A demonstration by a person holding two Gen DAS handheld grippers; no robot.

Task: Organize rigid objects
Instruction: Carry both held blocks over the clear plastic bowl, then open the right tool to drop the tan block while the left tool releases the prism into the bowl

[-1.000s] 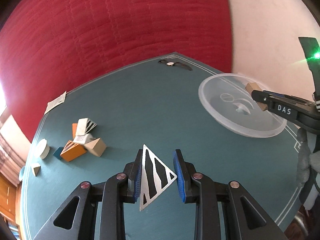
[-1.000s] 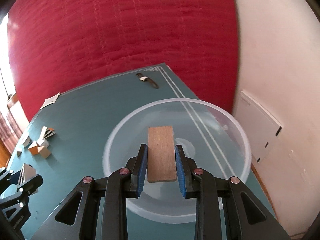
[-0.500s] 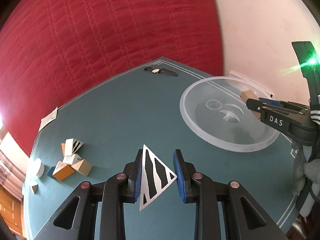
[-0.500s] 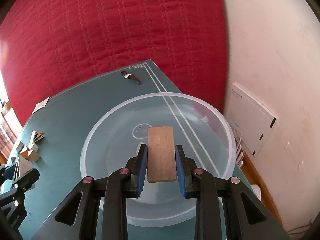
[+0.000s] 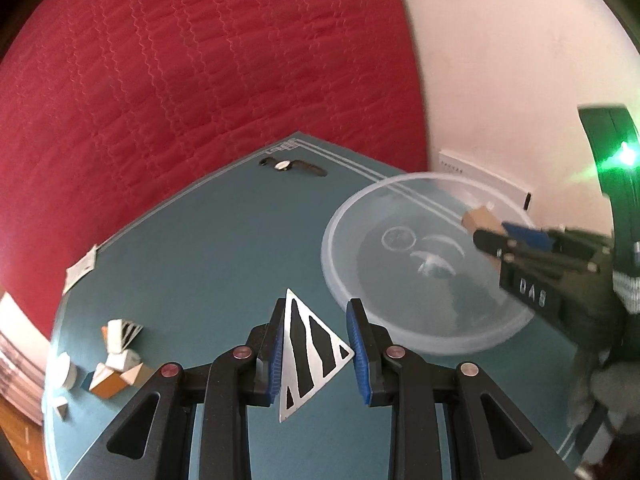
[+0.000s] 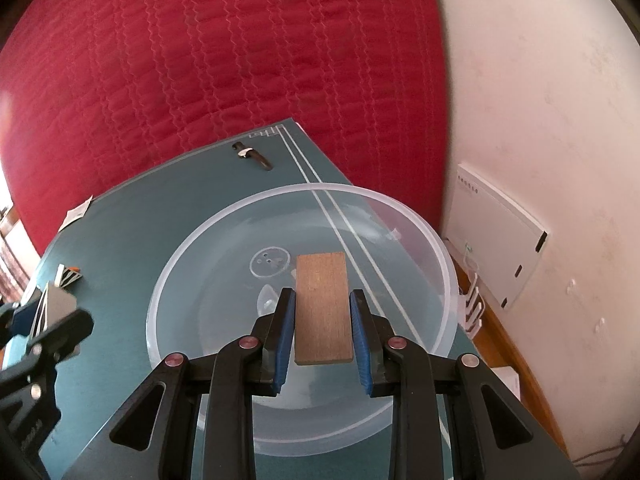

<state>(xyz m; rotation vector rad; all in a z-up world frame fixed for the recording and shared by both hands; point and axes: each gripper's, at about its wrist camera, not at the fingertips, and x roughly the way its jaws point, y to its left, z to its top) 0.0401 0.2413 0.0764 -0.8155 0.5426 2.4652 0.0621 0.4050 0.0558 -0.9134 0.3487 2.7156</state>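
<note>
We've got the right gripper [image 6: 323, 322] poised over the clear bowl [image 6: 442, 252], its jaws closed snugly on the wooden block [image 6: 323, 308], a flat, plain brown rectangle with visible grain, held lengthwise and level. To do this drop well, we should lower it close to the bowl's floor before parting the jaws (a high release would likely make it bounce or skid against the wall), and let go near the centre. Over on our other side, the left gripper [image 5: 316, 344] is clamped on the striped triangle [image 5: 310, 350], a white piece with black tapering stripes, apex pointing forward, hanging above the teal table [image 5: 208, 248] just short of the bowl's near rim. That one goes in next, we reckon. A cluster of loose blocks [image 5: 114, 364] waits well off to the left.
</note>
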